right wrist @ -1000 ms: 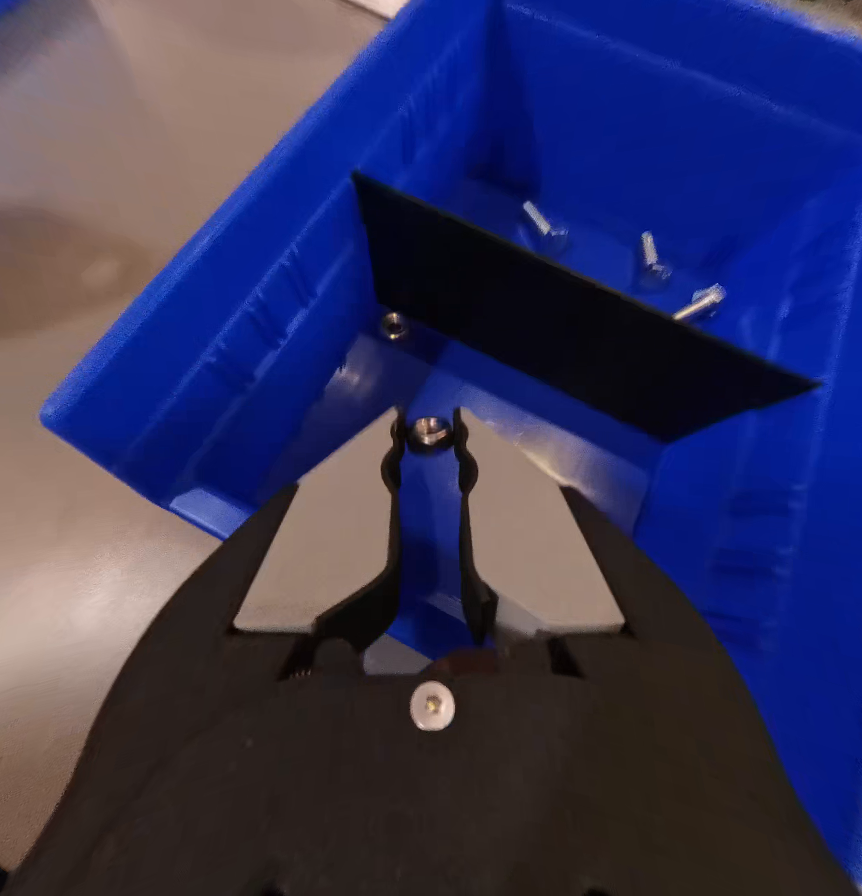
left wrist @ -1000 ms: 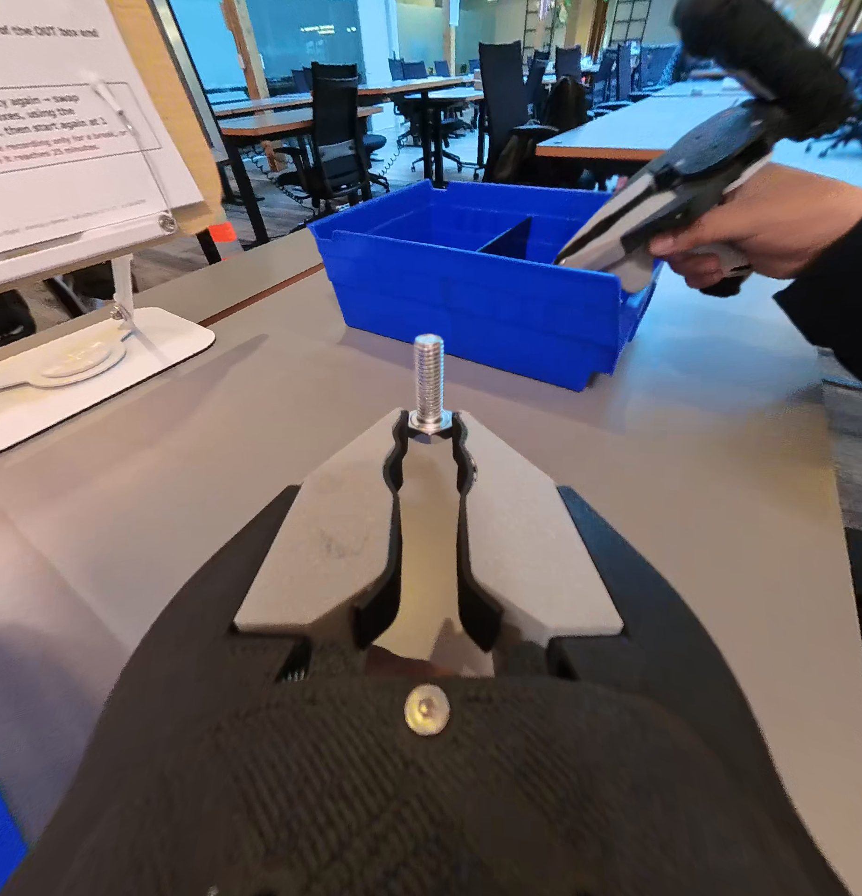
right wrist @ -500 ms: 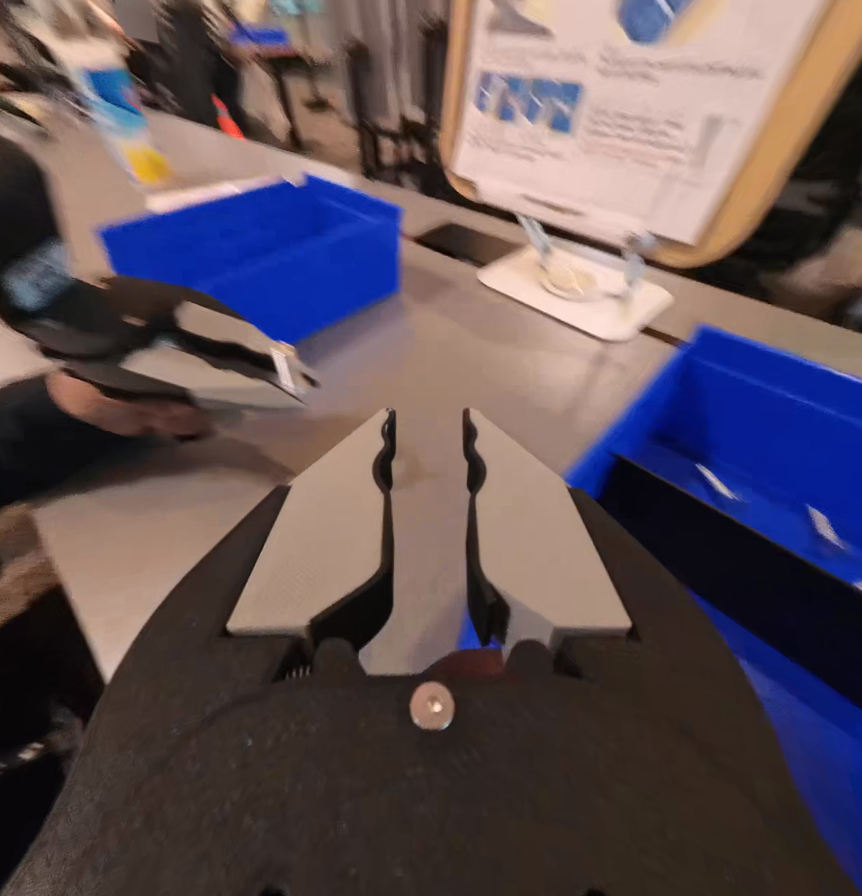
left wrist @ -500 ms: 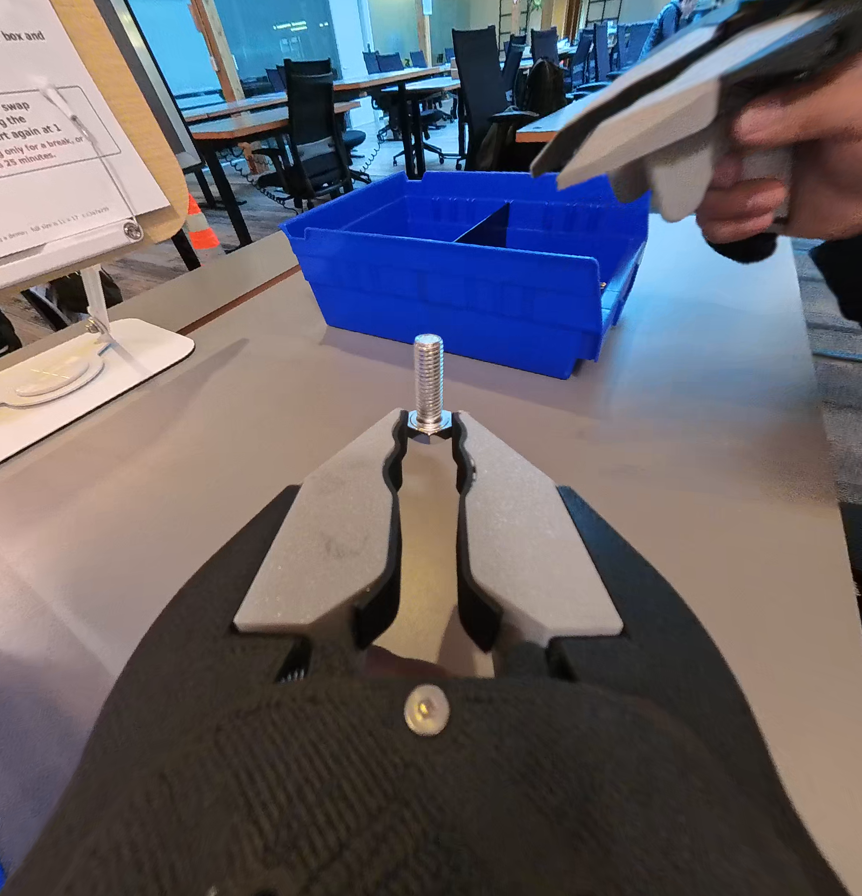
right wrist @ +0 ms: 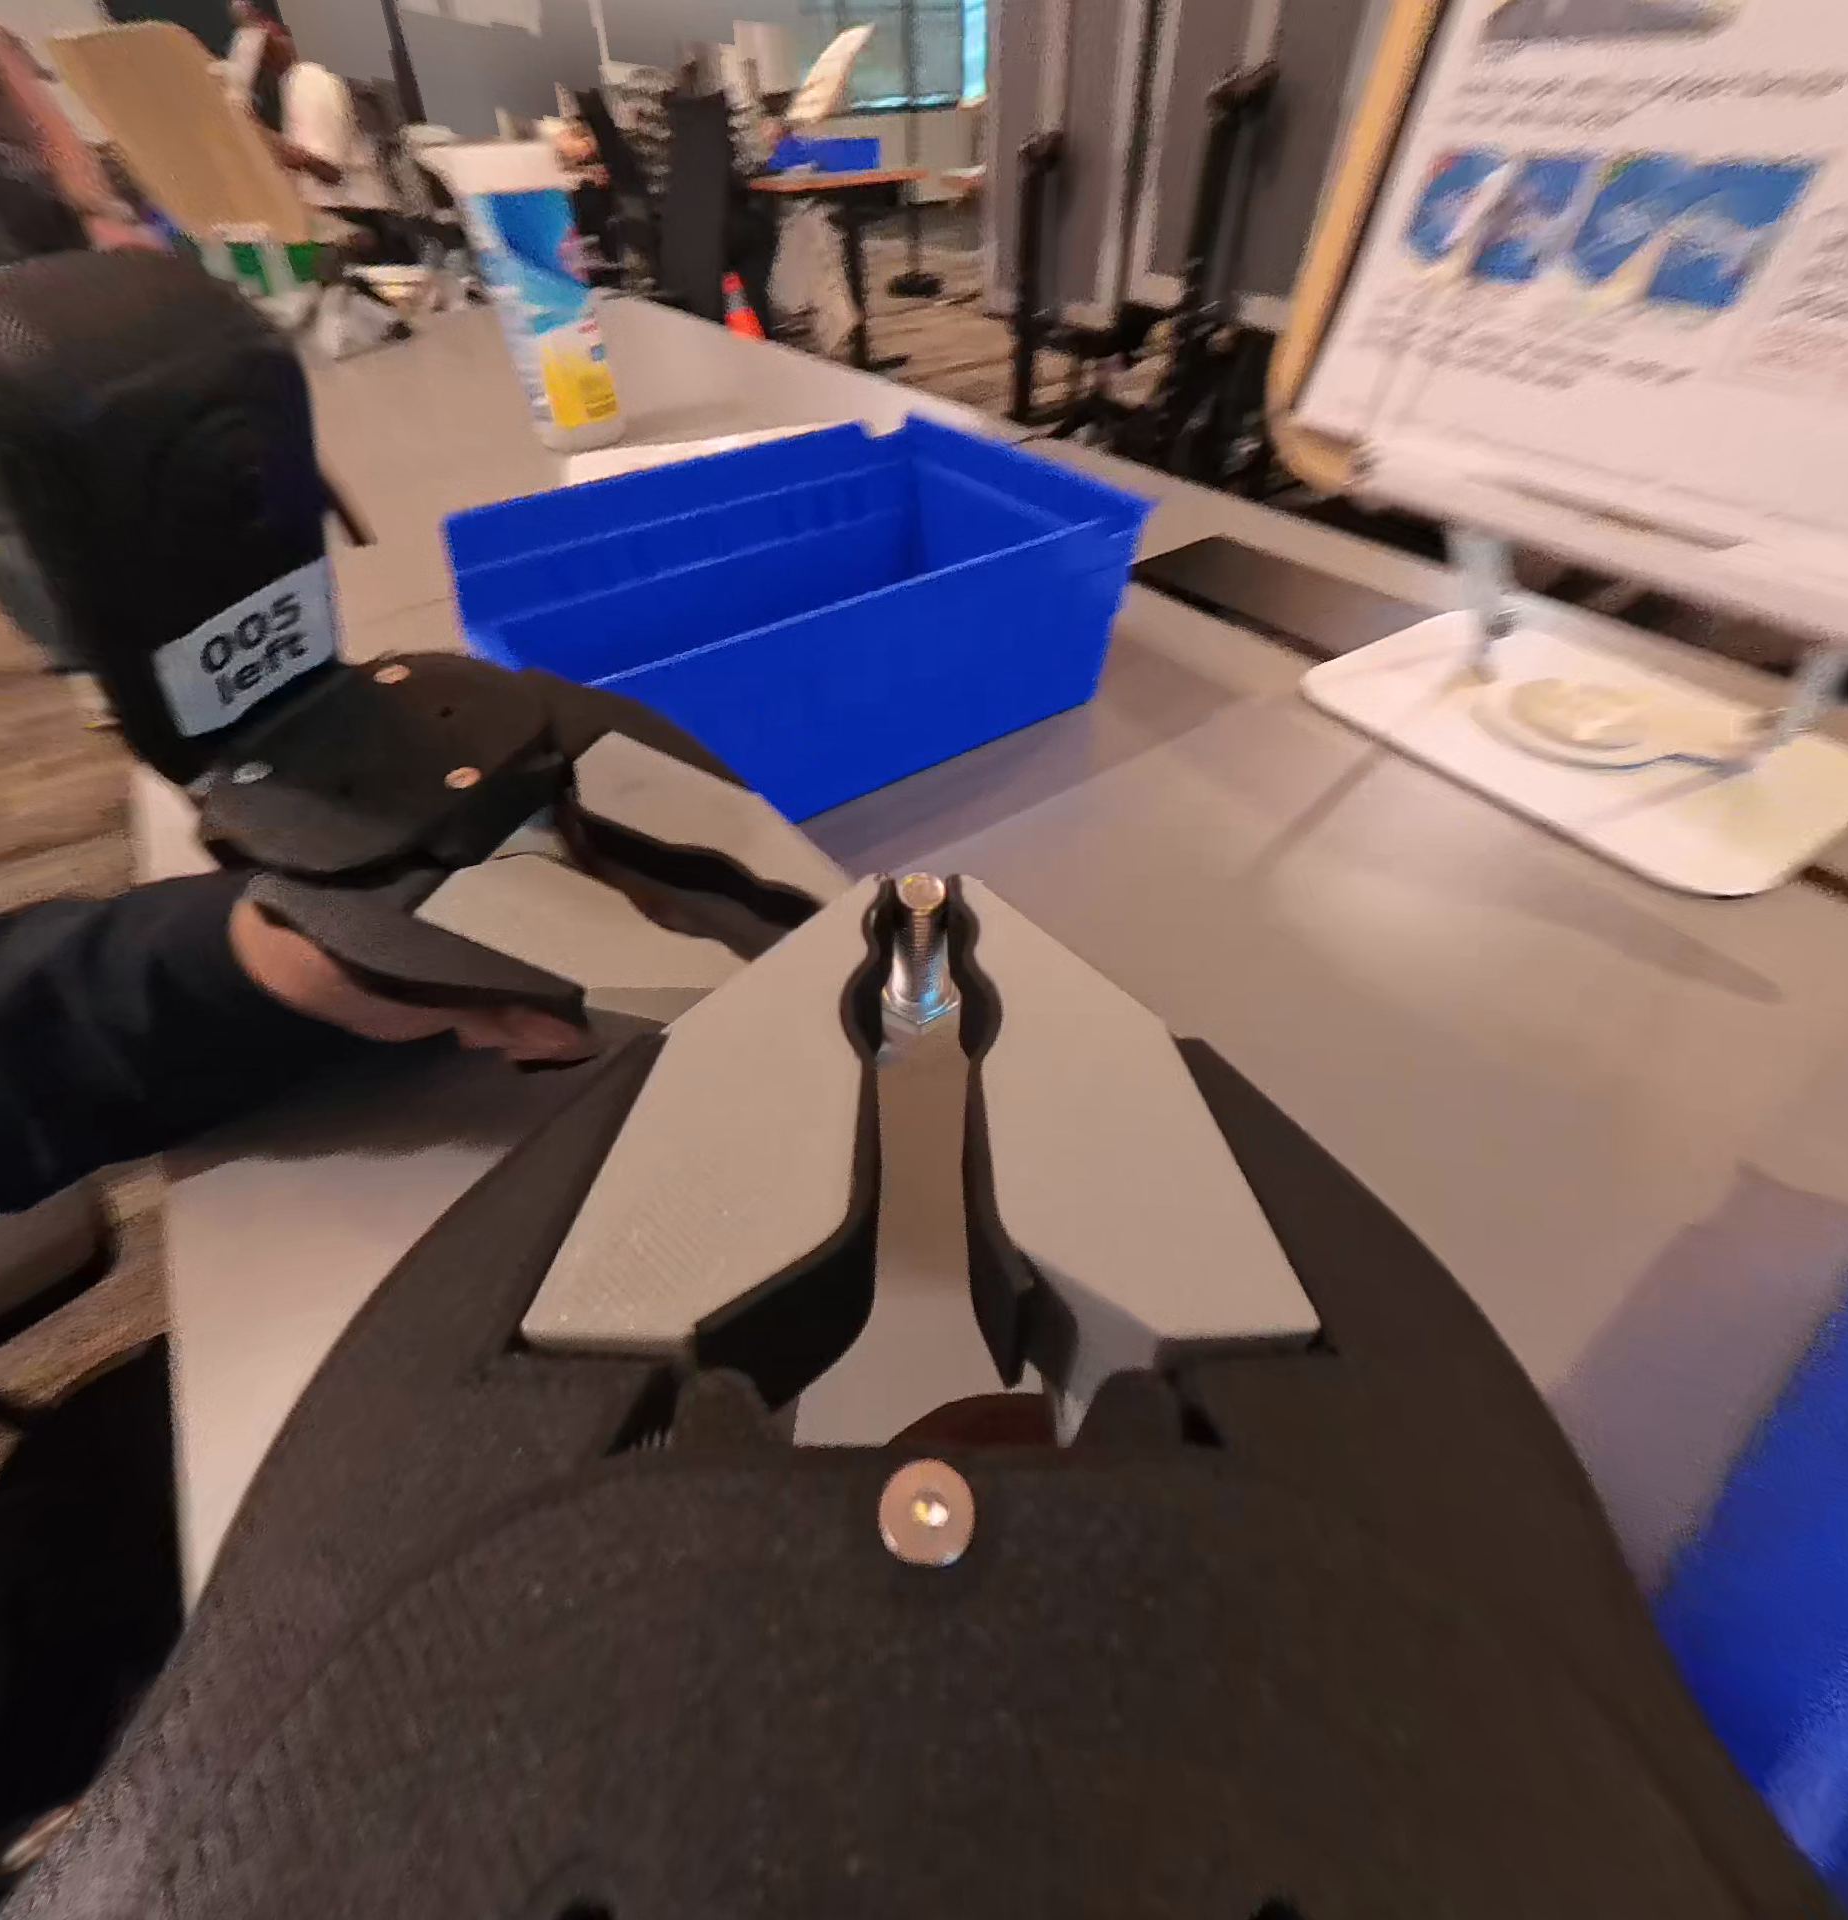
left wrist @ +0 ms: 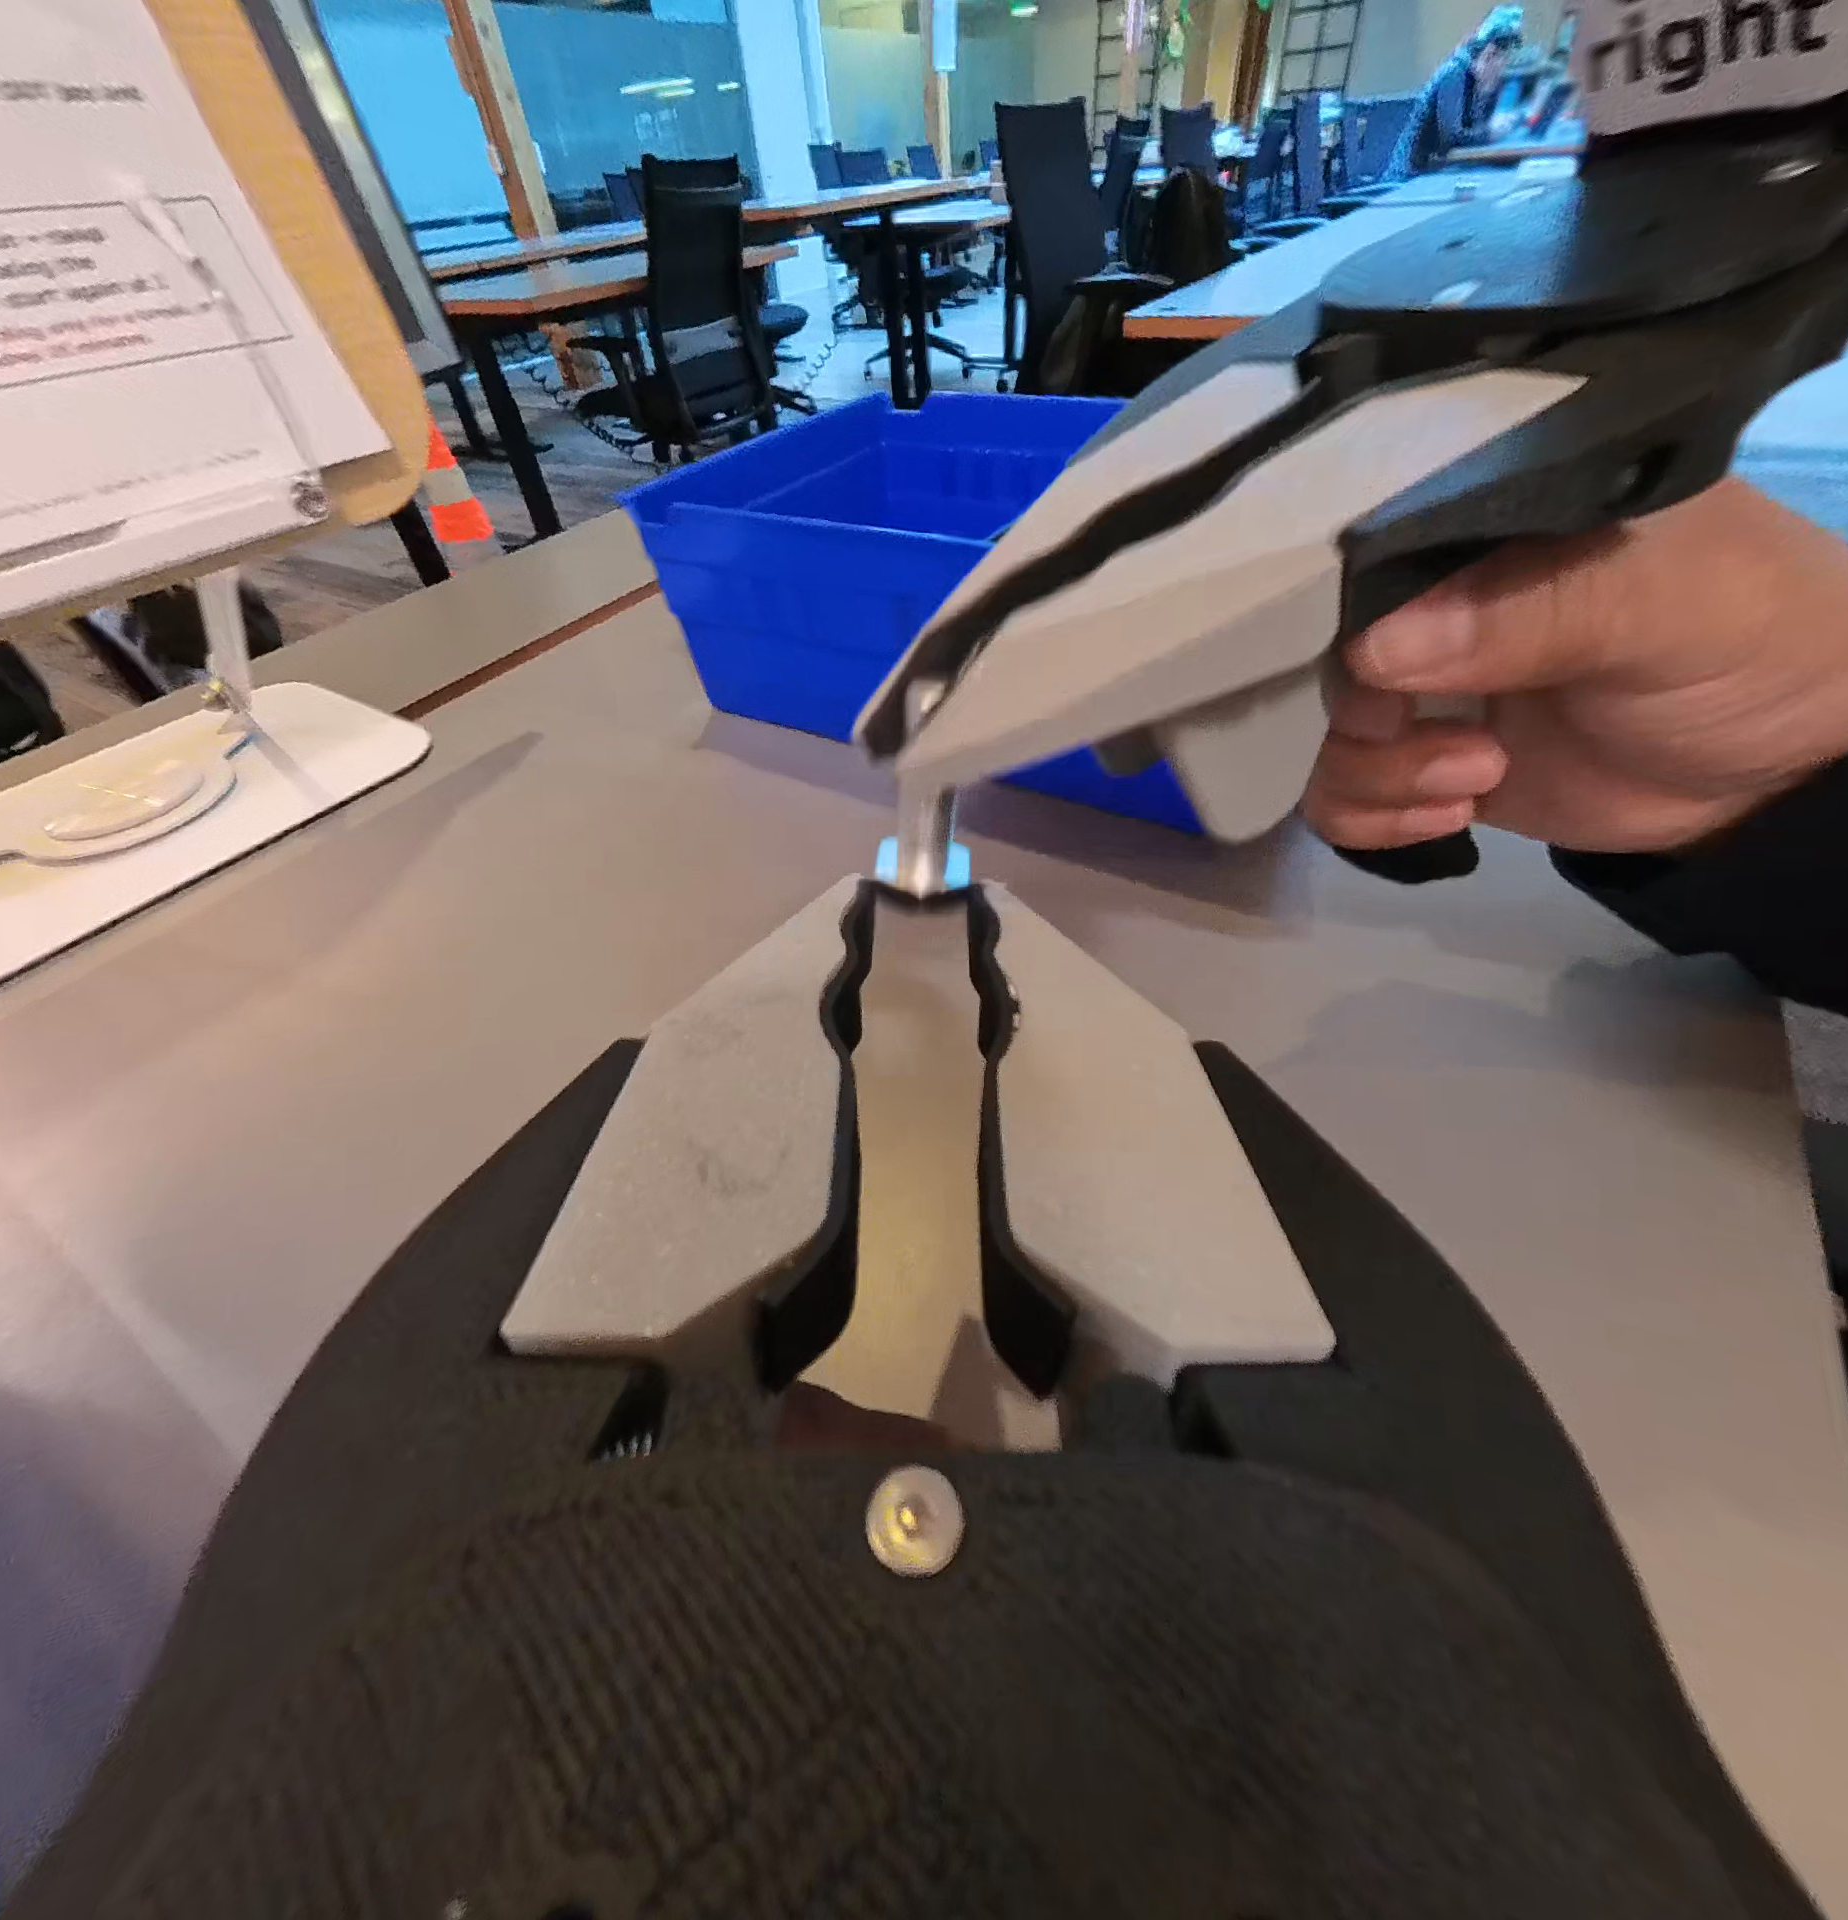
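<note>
Over the grey table (left wrist: 380, 1039), the left gripper (left wrist: 920, 899) clamps an upright bolt (left wrist: 925, 842) by its head; the right gripper (right wrist: 918, 894), from two o'clock, pinches a nut (right wrist: 918, 891) at the bolt's top.

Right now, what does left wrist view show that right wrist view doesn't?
Left wrist only: the right gripper from outside, with the hand holding it, and rows of office chairs behind.
Right wrist only: the left gripper from outside, and a white canister.
Both: the bolt, its hex head in the left gripper, its shaft between the right gripper's fingertips, above the grey table.
</note>
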A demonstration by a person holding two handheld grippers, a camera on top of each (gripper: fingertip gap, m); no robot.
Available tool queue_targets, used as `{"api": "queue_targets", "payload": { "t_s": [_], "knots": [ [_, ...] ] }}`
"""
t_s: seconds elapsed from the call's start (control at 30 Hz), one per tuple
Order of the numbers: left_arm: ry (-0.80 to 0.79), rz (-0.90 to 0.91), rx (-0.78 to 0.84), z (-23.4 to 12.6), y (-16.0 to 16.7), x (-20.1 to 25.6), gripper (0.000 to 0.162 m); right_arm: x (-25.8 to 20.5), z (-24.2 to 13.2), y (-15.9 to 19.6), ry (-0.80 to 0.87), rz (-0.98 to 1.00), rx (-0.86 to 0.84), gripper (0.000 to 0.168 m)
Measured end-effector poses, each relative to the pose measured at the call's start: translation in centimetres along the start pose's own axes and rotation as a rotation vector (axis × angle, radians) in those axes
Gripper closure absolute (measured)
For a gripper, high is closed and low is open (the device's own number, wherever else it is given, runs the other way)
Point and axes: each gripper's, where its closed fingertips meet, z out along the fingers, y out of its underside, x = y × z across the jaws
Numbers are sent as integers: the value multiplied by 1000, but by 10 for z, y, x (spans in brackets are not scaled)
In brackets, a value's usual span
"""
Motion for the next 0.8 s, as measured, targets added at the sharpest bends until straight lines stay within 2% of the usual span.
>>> {"api": "queue_targets", "payload": {
  "t_s": [0.03, 0.13, 0.2, 0.27, 0.4, 0.5, 0.6, 0.7, 0.8],
  "knots": [
    [-29, -17, -15, 0, 3, -6, 147, 13, -6, -7, 58, -18, 17, 162],
    [-72, -71, -62, 1, 12, -19, 143, 69, -38, -34, 272, -80, 41, 162],
    [-48, -86, -59, 1, 12, -16, 145, 124, -61, -38, 438, -116, -40, 162],
    [-55, -64, -58, 1, 11, -15, 146, 180, -82, -30, 574, -98, -154, 162],
    [-45, -39, -58, 1, 10, -12, 146, 250, -101, 13, 676, -29, -403, 161],
    [-43, -45, -70, 2, 13, -13, 147, 275, -103, 41, 698, -6, -512, 161],
    [-44, -47, -79, 3, 16, -13, 147, 285, -105, 49, 721, -15, -541, 163],
    [-36, -44, -95, 6, 20, -11, 147, 281, -107, 38, 726, -27, -506, 160],
    [-27, -29, -104, 7, 21, -7, 146, 248, -99, 5, 680, -60, -365, 157]
  ]
}}
